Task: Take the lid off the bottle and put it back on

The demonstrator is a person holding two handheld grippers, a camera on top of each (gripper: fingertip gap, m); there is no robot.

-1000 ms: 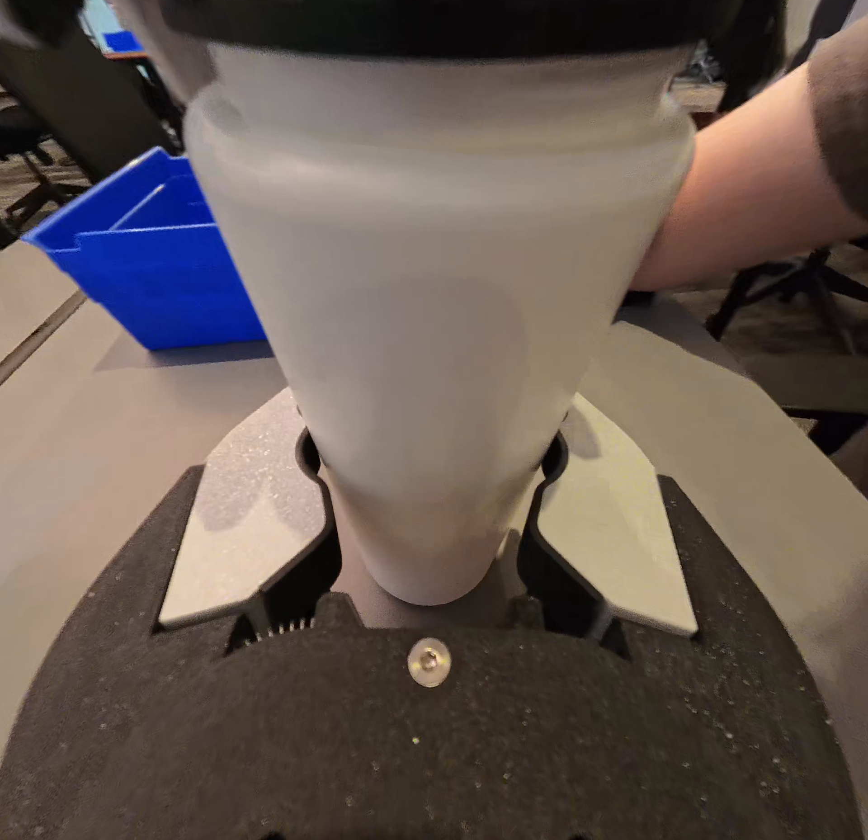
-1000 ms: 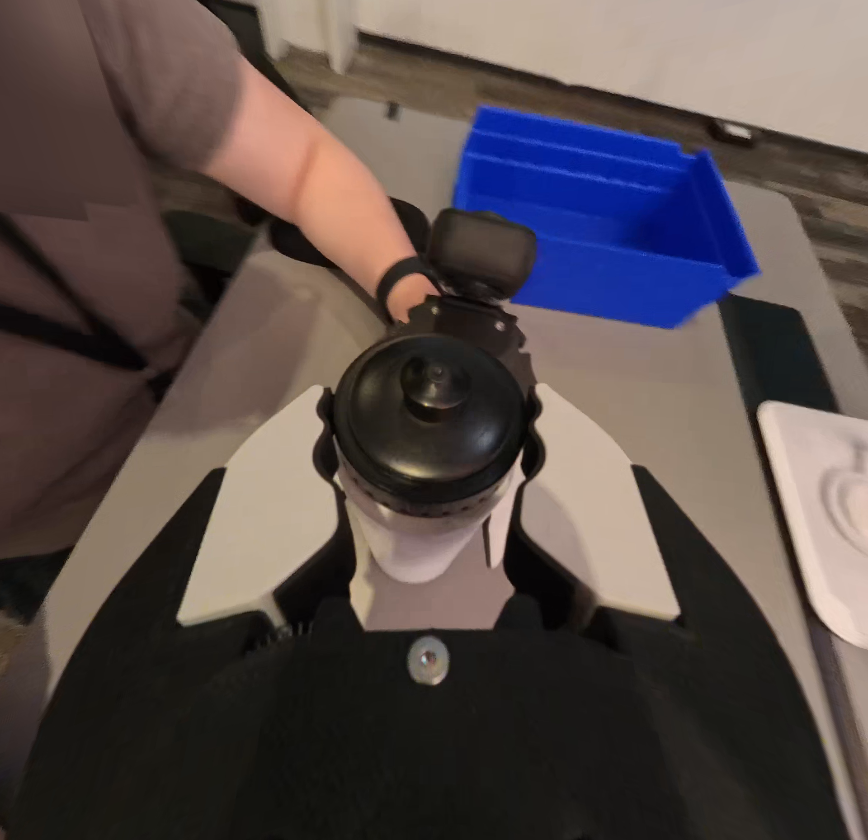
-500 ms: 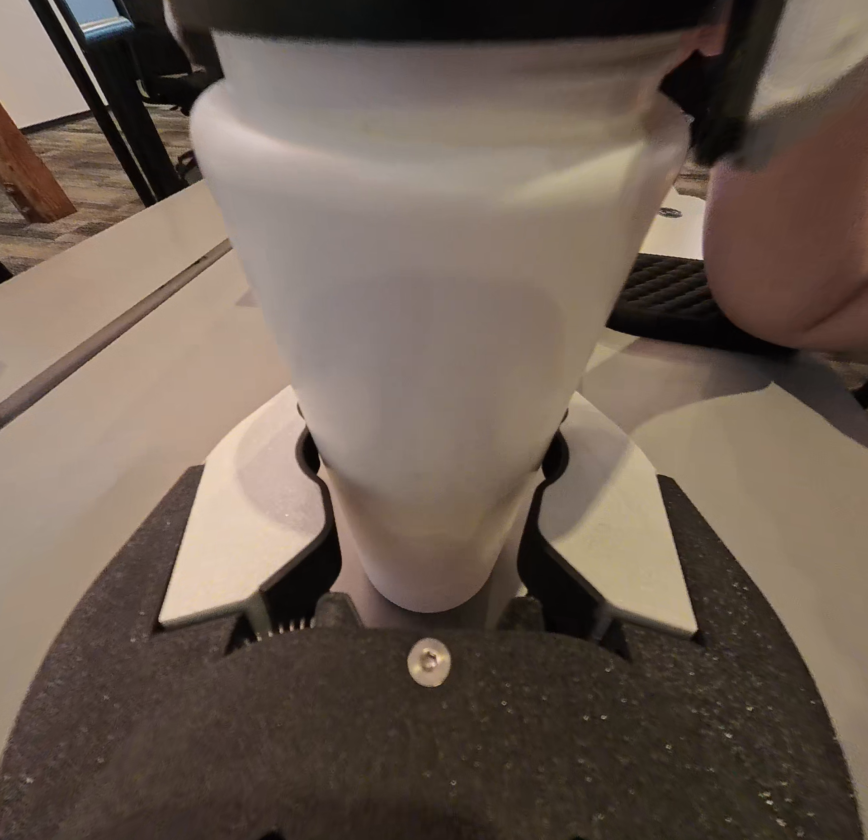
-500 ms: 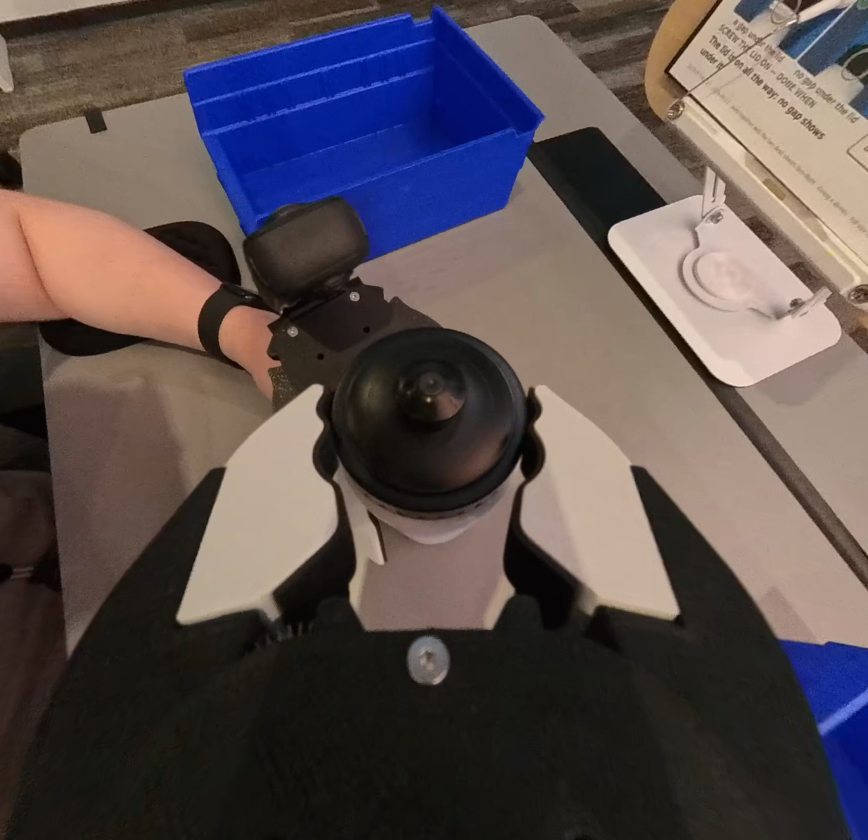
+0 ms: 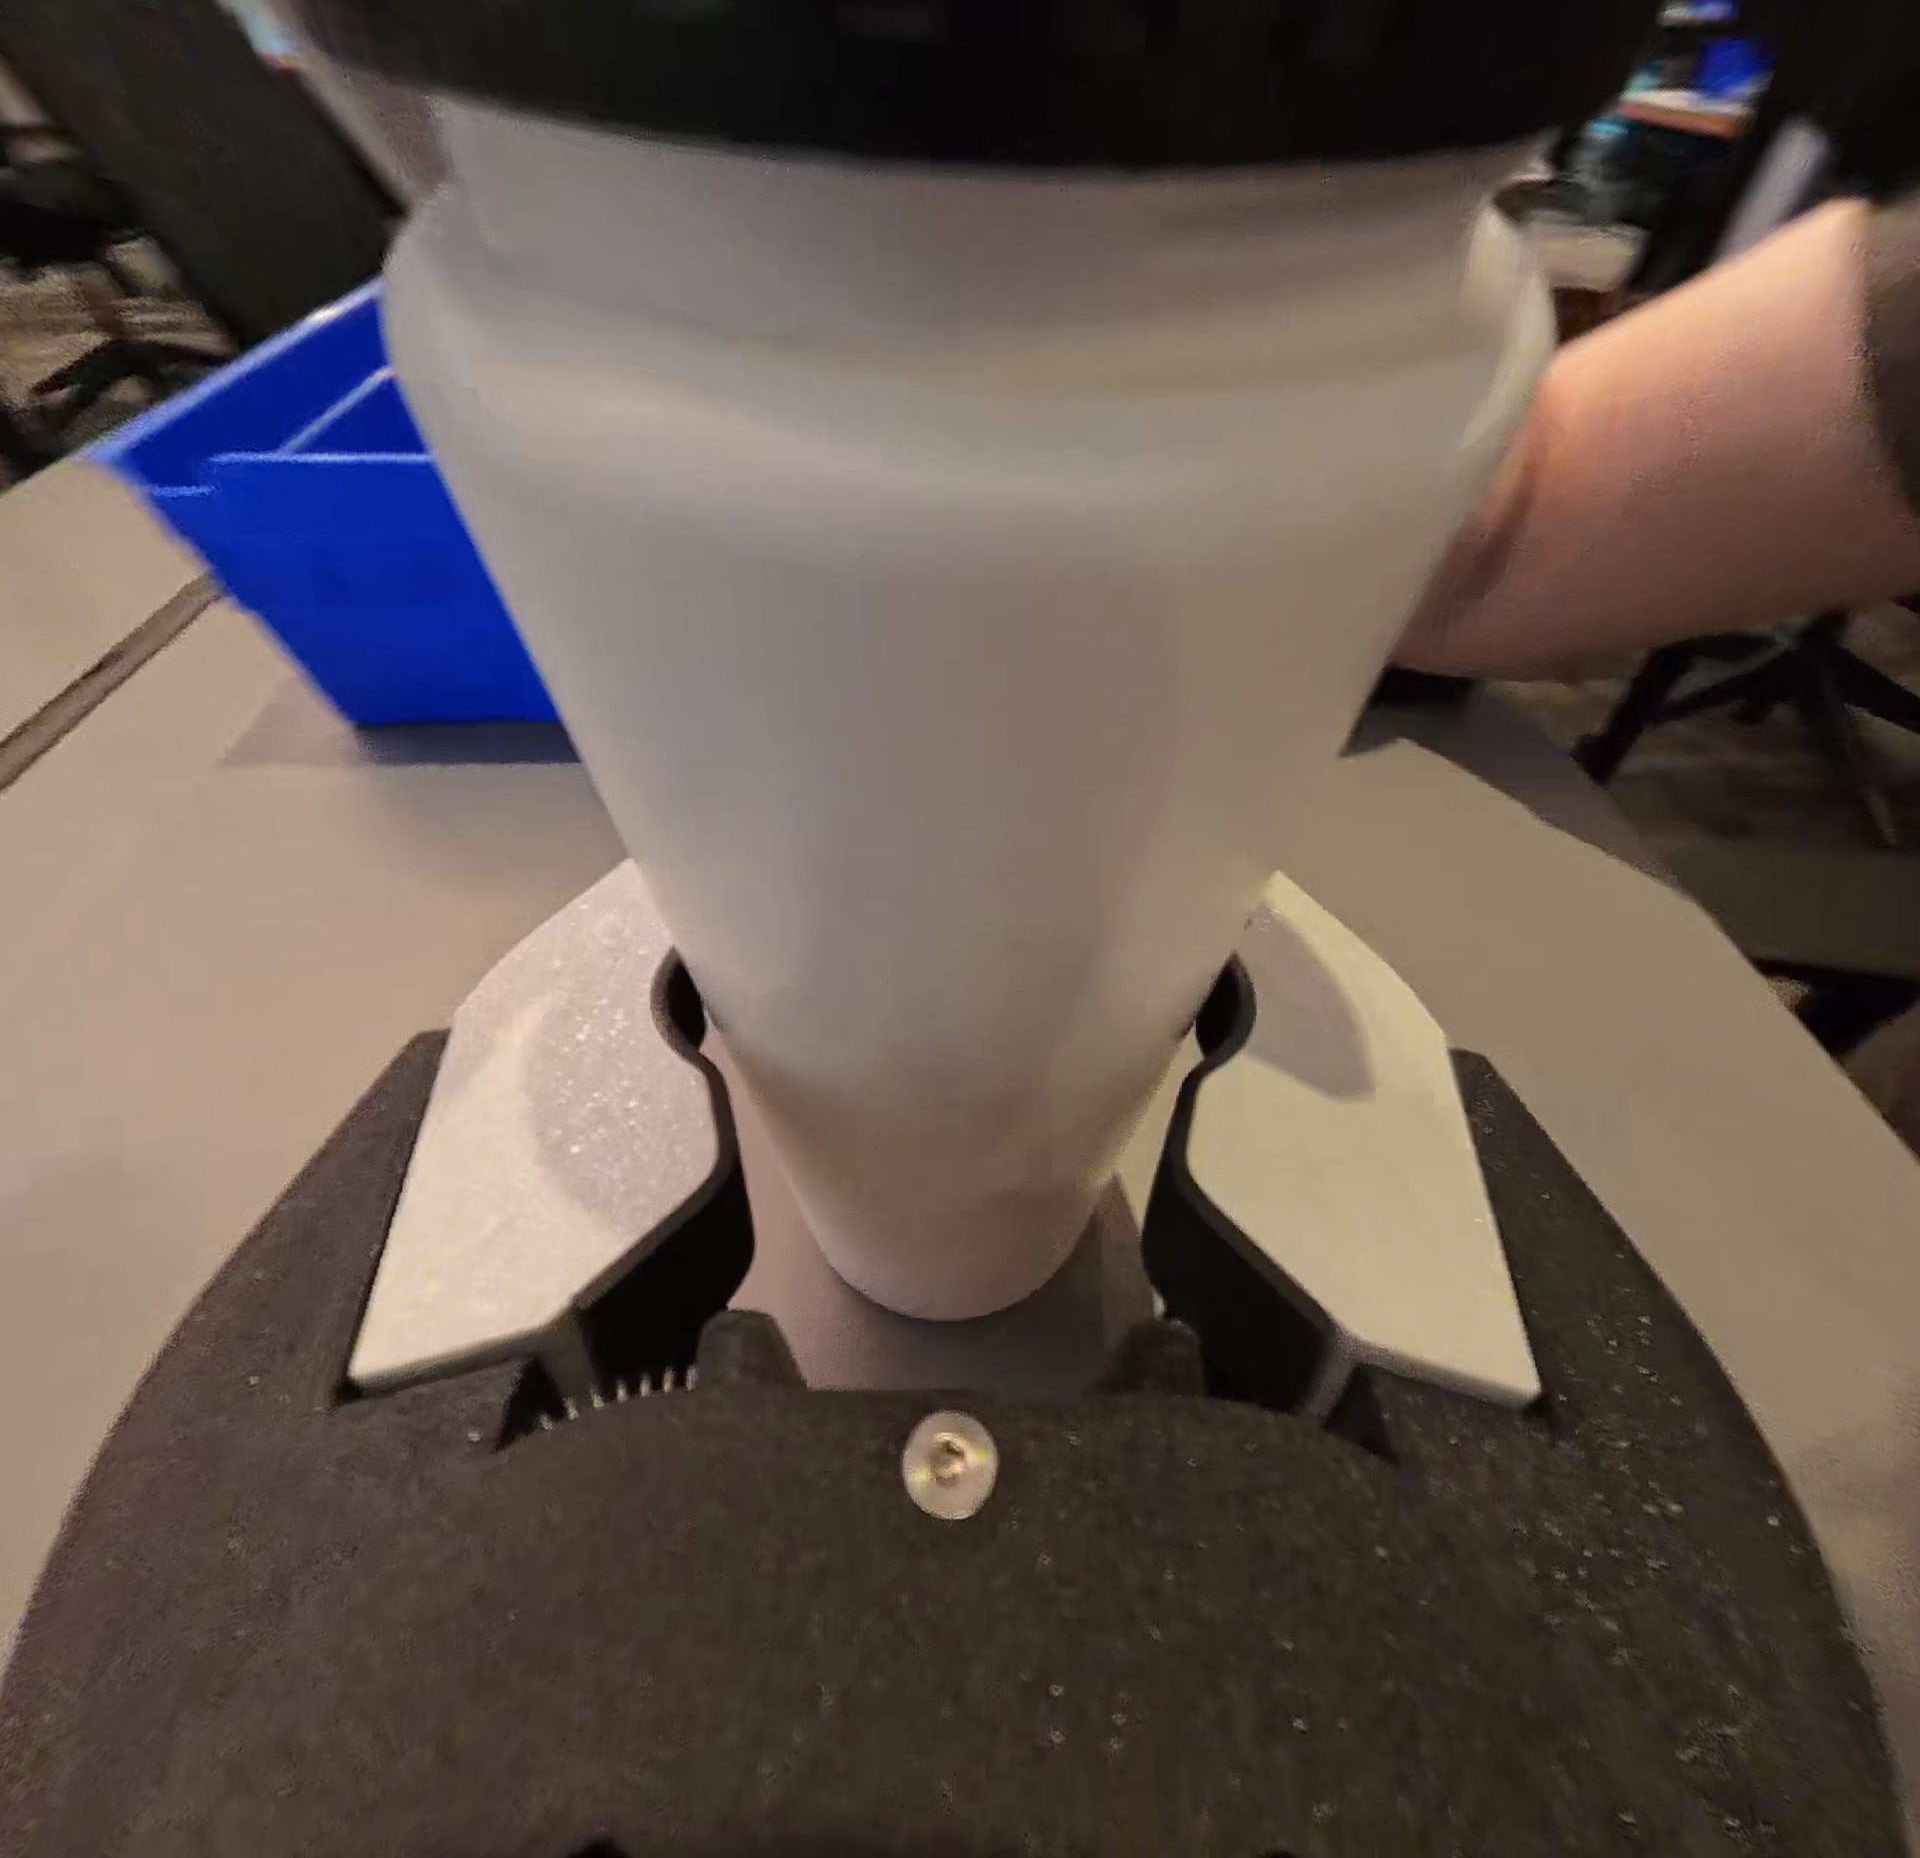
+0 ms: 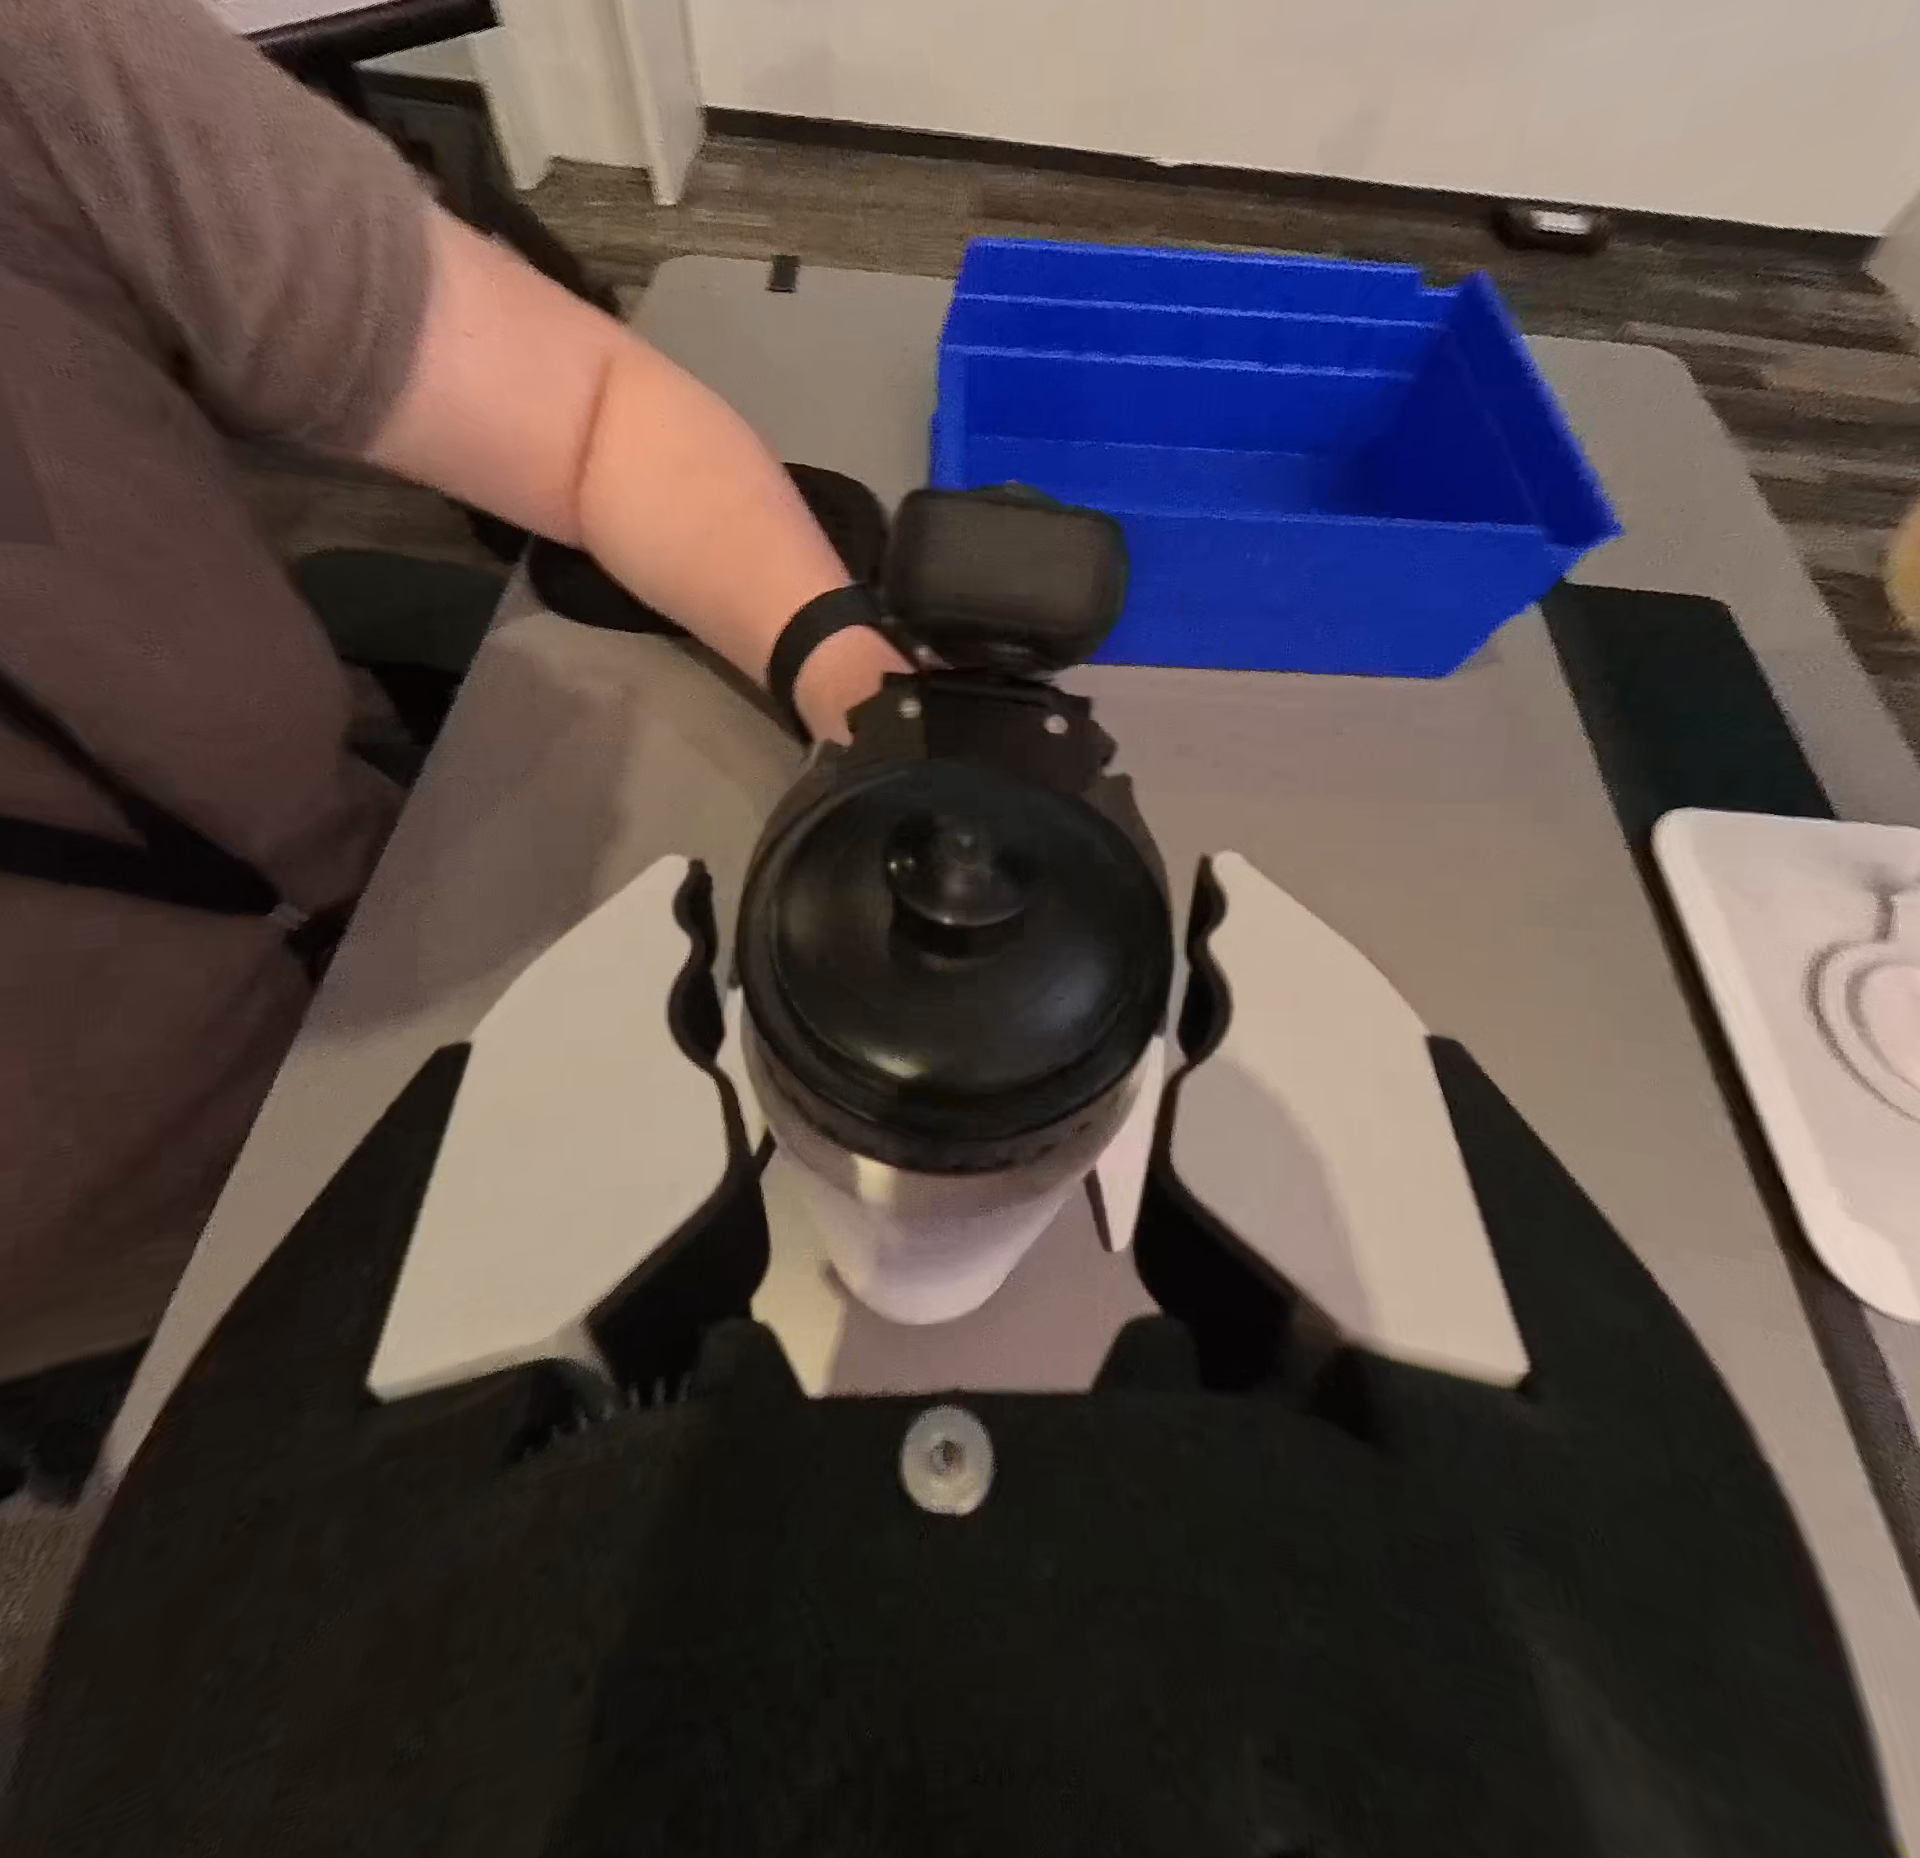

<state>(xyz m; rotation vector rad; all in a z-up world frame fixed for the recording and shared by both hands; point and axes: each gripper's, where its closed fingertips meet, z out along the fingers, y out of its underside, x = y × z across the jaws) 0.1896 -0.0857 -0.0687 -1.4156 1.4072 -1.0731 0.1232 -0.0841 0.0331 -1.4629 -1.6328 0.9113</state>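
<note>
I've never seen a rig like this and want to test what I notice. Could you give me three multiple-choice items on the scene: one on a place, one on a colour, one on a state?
1. Where is the blue plastic bin?
A. On the grey table beyond the bottle
B. On the floor
C. On top of the bottle

2. What colour is the round screw lid?
A. White
B. Black
C. Blue

3. What is the left gripper doing?
A. Hanging open, away from everything
B. Pinching the lid
C. Shut on the white plastic bottle's lower body

Answers:
1 A: the blue plastic bin rests on the grey table.
2 B: the round screw lid is black.
3 C: the left gripper clamps the white plastic bottle low down.
</note>
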